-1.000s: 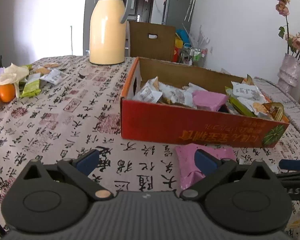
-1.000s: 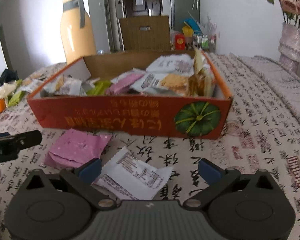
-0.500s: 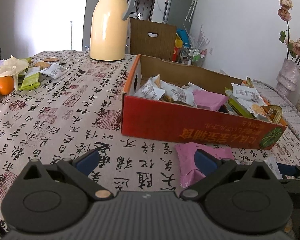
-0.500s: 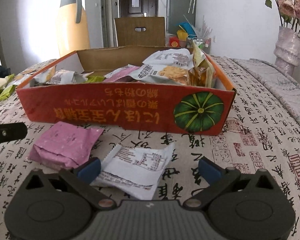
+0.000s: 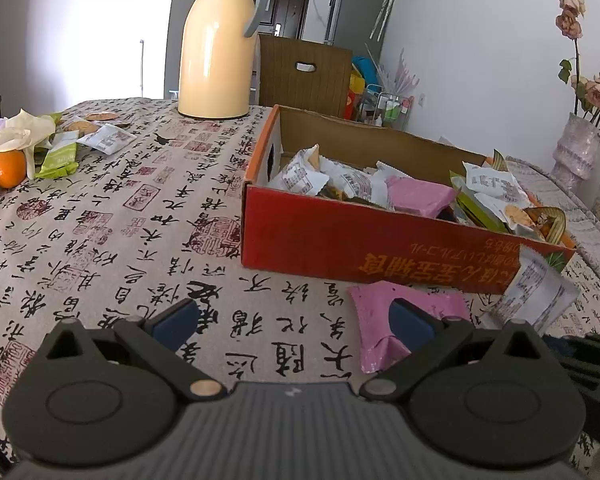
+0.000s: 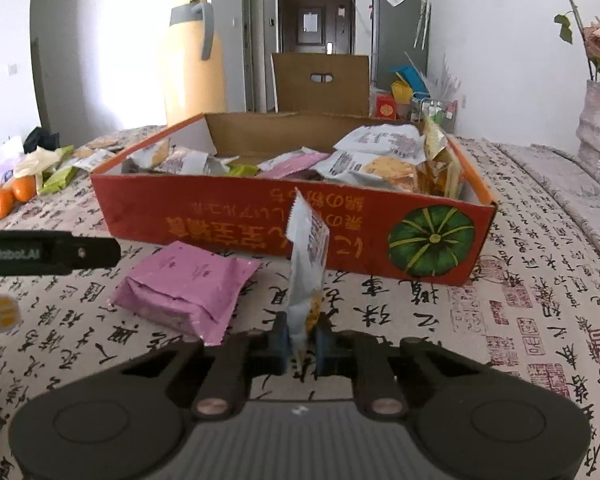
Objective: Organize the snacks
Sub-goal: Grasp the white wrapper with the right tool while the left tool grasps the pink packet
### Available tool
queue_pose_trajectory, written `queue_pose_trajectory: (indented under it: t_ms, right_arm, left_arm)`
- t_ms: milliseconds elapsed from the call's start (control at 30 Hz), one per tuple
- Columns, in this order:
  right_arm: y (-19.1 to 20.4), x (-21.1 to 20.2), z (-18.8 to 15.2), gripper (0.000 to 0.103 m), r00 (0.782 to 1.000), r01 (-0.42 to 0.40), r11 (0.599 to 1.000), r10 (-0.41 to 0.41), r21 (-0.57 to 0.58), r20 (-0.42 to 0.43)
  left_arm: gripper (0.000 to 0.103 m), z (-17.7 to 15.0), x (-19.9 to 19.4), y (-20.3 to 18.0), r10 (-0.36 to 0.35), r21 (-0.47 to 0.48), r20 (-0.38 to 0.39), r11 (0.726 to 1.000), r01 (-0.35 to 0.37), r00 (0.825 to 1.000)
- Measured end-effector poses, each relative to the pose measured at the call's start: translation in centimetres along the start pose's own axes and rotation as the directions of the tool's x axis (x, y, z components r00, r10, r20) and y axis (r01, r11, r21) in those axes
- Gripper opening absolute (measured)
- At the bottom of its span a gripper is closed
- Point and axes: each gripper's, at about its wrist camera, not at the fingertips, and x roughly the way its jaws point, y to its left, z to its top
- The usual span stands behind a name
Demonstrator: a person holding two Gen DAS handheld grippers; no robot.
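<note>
Snacks already fill much of the box [image 6: 236, 216], while the right tongs [image 6: 302, 338] pinch a white packet [image 6: 306, 264] upright before its front wall. Left tongs [image 5: 292, 320] gape empty over the pink packet [image 5: 384, 320] on the desk [image 5: 112, 240]; more snacks [image 5: 100, 140] wait near the far left edge.

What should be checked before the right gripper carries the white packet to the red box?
1. Right gripper shut on the white snack packet: ok.
2. Packet lifted, standing upright between the fingers: ok.
3. Grip security: cannot tell; only the packet's lower edge is pinched.
4. Red box open, with room at the back: ok.
5. Pink packet lies left of the path, not touching the held packet: ok.
6. Left gripper open, holding nothing: ok.
</note>
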Motion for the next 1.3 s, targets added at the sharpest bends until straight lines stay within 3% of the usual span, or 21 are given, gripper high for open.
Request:
queue_pose_trajectory:
  t_ms: [433,800,1033,1300]
  right_arm:
    - [-3.0,-3.6,-0.2,0.012,0.994,0.004,0.998,-0.01,0.056,0.107]
    - [-5.7,-3.7,-0.9,0.012,0.991,-0.011,0.993,-0.005,0.118,0.134]
    - [-6.1,-2.8,-1.3,0.012,0.991,-0.041,0.99,0.023,0.136,0.133]
    - [-6.1,-2.6,-1.6,0.012,0.99,-0.058,0.989,0.039,0.139,0.133]
  left_arm:
    - [0.103,1.0,-0.3,-3.8,-0.037,0.095,-0.089,0.994,0.045,0.995]
    - [0.103,1.6,3.9,-8.5,-0.011,0.106,-0.272,0.994,0.042,0.962]
    - [0.103,1.0,5.2,-9.5,0.061,0.128,-0.282,0.992,-0.025,0.958]
    - [0.101,0.6,5.3,-10.0,0.083,0.161,-0.267,0.986,-0.041,0.96]
